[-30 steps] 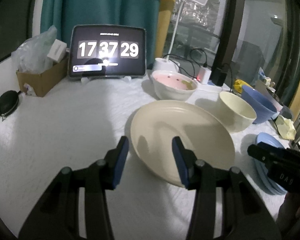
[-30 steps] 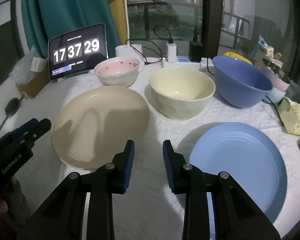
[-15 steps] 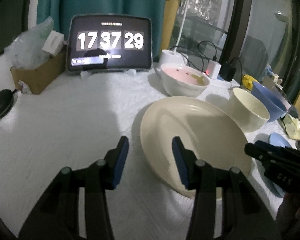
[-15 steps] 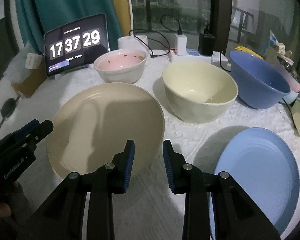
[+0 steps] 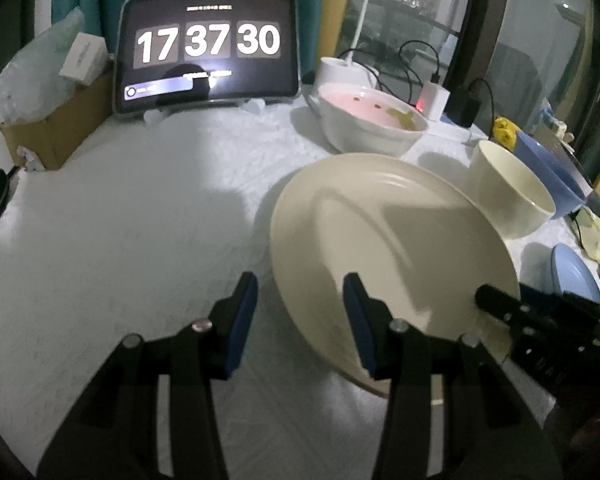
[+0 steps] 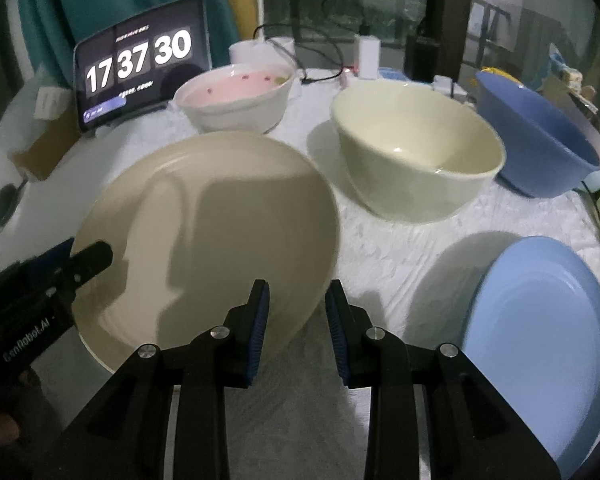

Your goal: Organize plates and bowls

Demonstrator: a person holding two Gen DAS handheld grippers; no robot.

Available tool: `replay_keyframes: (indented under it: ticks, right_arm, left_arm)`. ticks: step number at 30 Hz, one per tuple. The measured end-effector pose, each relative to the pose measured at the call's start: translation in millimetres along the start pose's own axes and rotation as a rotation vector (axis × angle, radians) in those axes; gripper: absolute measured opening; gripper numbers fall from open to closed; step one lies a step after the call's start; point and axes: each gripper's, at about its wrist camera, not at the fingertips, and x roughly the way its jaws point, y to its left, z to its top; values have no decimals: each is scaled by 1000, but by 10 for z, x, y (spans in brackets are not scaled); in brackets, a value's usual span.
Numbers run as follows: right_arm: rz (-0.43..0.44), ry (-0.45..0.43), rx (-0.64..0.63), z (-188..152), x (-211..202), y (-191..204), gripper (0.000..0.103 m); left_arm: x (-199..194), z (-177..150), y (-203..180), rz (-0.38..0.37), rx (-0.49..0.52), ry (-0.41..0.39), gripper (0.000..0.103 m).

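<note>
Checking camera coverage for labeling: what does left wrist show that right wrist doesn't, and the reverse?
Left wrist only: the cardboard box with its plastic bag in full, and open tablecloth left of the cream plate.

Right wrist only: the whole blue plate, the full blue bowl, and the cream bowl's inside.

Both: cream plate, pink-lined white bowl, tablet clock, and open left gripper and right gripper.

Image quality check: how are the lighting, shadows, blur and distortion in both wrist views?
Left wrist view: dim and bluish; the tablet clock is bright but readable; strong fisheye bending with dark corners; shadows fall across the cream plate. Right wrist view: equally dim; gripper-shaped shadows on the cream plate; the blue plate is stretched at the edge; slight softness throughout.
</note>
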Motion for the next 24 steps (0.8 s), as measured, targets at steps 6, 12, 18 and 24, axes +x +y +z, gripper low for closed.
replay_keyframes:
  ticks: [6, 12, 18, 24]
  right_arm:
    - [-1, -12, -2, -22, -16, -8, 30]
    - [-1, -43, -27, -45, -143, 28, 30]
    - [5, -63, -22, -80, -267, 8, 30]
    - [12, -87, -20, -142, -428, -6, 30]
  left_arm:
    - [-28, -23, -40, -21, 17, -1, 41]
    - [-98, -65, -49, -15, 7, -11, 41]
    - [-203, -131, -85, -17, 9, -10, 41]
    - [-381, -165, -126, -23, 9, -39, 41]
